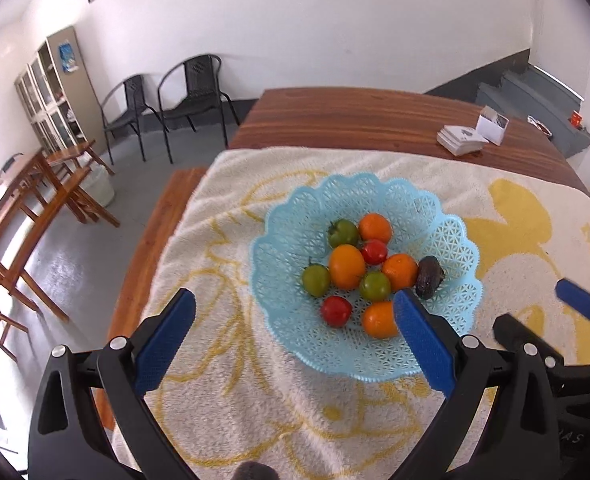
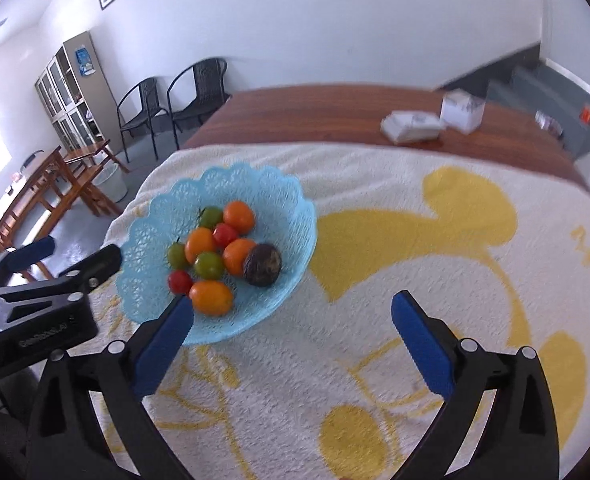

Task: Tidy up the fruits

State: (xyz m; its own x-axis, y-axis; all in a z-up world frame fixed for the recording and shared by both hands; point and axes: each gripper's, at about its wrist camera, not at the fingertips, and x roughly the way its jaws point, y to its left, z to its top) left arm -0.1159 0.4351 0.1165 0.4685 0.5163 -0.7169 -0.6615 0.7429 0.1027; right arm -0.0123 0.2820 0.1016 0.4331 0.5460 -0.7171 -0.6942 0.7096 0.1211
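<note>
Wide open and empty above the towel, fruit all in one bowl.

Left gripper spread wide, nothing between the blue pads, poised just short of the bowl with one finger crossing its near rim. Right gripper likewise gaping and empty, hovering over bare towel beside the bowl, likely backed off to leave room. Heaped in the bowl's hollow: oranges, green tomatoes, red tomatoes, and one dark wrinkled fruit resting against the right wall. No loose fruit seen on the towel, so gathering looks complete. Beyond, on the wooden table, a white box.
</note>
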